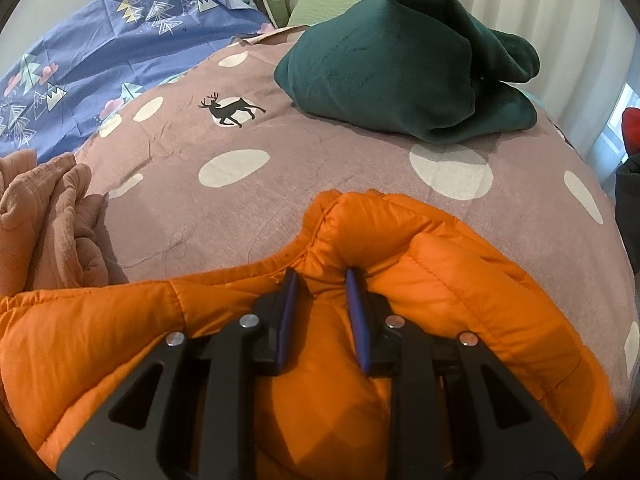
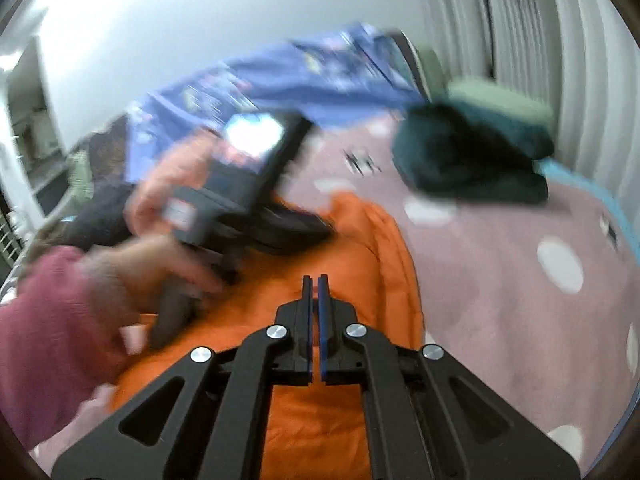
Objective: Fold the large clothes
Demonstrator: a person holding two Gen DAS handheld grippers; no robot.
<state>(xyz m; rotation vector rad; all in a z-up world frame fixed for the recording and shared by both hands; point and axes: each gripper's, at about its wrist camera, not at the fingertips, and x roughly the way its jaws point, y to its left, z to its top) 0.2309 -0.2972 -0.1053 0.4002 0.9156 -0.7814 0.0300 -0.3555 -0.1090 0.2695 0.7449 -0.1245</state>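
We have the orange puffer jacket (image 1: 440, 264) on the spotted bedspread (image 1: 360, 184), nearer us than the green fleece (image 1: 400, 64). Left gripper (image 1: 322, 280) pinches its collar seam (puffy, slippery, light: grab seams); right gripper (image 2: 316, 280) closed, empty.

**No readable text in either view**

No word, brand, number or sign can be read in the pictures. The mauve bedspread (image 1: 280, 200) bears only pictures: pale dots and, at the far left, a black deer silhouette (image 1: 232, 111). The blue sheet (image 1: 100, 52) at the far left carries drawn trees and clouds, no lettering. In the blurred right wrist view, the device (image 2: 240, 176) on the left gripper has a bright screen (image 2: 254, 138) and a small pale patch (image 2: 180, 214) that may be a label, but the blur leaves nothing on either legible.
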